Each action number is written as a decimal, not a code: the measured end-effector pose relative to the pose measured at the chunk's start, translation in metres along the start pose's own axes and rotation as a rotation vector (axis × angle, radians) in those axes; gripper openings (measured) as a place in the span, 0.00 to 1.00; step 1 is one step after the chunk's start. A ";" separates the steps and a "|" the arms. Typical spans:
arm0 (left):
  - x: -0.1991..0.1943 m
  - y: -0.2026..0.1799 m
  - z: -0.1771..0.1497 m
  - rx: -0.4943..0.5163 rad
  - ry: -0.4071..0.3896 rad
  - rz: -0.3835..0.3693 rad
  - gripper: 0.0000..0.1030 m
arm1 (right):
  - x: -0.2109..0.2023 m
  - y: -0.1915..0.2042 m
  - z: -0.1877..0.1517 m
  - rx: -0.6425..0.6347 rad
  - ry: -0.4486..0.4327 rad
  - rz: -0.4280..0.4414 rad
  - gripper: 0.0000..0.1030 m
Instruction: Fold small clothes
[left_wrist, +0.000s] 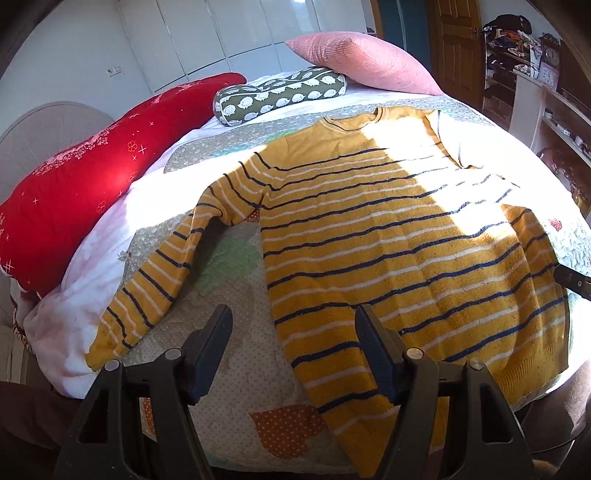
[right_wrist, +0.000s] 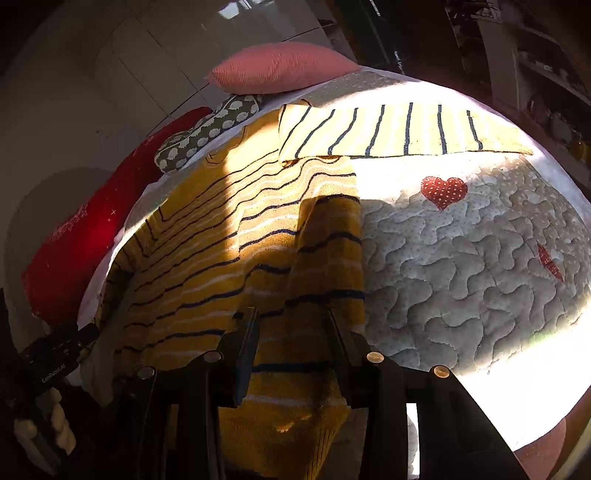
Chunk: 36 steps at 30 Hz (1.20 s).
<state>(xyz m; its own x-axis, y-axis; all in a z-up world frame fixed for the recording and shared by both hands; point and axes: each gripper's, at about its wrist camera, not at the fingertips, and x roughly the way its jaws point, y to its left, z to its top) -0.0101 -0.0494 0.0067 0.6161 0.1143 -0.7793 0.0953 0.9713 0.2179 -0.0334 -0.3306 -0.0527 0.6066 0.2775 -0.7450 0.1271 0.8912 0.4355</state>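
So there's a mustard-yellow striped sweater (left_wrist: 388, 236) laid out flat on the bed (left_wrist: 229, 373), neck hole pointing toward the pillows, hem toward the person. The bed has a quilted cover with dotted heart patches (right_wrist: 443, 192) on it. One sleeve (left_wrist: 159, 273) droops down the left side with a bend at the elbow; the other sleeve (right_wrist: 402, 133) is stretched out sideways up near the top, sitting in strong sunlight.

Left claw (left_wrist: 293, 332) hovers right over the sweater's left side edge near the hem. Its jaws stand apart with nothing pinched: one finger is above the bare quilt, the other above the knit. I can't tell if the tips actually touch the fabric.

Right claw (right_wrist: 291, 325) is at the sweater's right side down near the hem. Jaws are partly apart and the knit edge runs between them, looking slightly lifted and draped there, but the fingers are in deep shadow, so I can't tell if they're actually clamped on it.

At the head of the bed: a pink pillow (left_wrist: 362, 62), a green bolster with white hedgehogs (left_wrist: 277, 94), and a long red cushion (left_wrist: 96, 177) along the left.
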 end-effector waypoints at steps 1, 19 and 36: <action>0.000 -0.001 0.000 0.003 0.001 0.001 0.66 | -0.001 -0.002 -0.001 0.005 -0.002 -0.001 0.39; -0.003 -0.039 0.020 0.057 0.033 -0.078 0.67 | -0.019 -0.033 0.007 0.080 -0.042 0.014 0.42; 0.021 -0.133 0.090 0.090 0.030 -0.311 0.67 | 0.003 -0.193 0.111 0.541 -0.180 0.053 0.42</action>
<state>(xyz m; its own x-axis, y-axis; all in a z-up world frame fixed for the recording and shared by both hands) 0.0605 -0.1947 0.0137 0.5235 -0.1773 -0.8334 0.3447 0.9386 0.0169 0.0305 -0.5420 -0.0828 0.7414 0.2090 -0.6377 0.4478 0.5537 0.7020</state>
